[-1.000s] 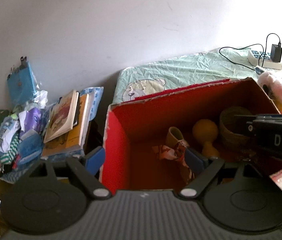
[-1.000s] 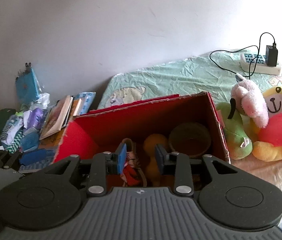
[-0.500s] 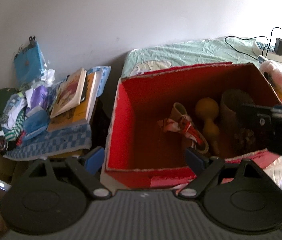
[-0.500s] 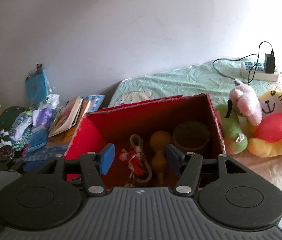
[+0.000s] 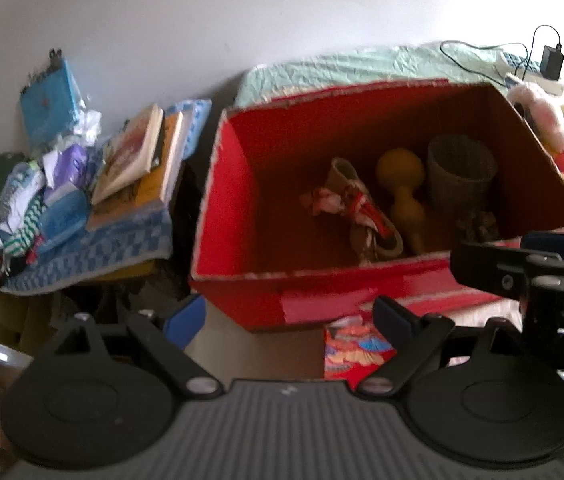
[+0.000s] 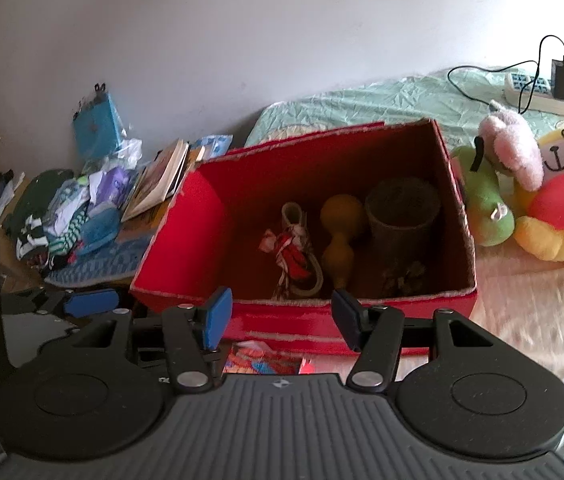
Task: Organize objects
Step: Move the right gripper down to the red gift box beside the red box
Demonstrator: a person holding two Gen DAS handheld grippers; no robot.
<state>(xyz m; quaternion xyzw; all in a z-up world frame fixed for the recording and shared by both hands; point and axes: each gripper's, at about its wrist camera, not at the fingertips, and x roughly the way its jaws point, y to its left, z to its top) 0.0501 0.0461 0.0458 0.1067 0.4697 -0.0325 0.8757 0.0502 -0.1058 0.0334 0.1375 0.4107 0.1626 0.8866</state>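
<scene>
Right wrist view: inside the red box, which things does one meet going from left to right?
Inside the red box: the shoe with red and white cloth → the yellow gourd-shaped toy → the dark woven basket.

**Bed and what is lying on it**

A bed with a wrinkled pale-green printed sheet [image 6: 382, 100] is carrying an open red cardboard box [image 6: 362, 320]. Plush toys [image 6: 542, 200] are lying just beside the box, and a white power strip [image 6: 538, 94] is resting near the wall.
</scene>
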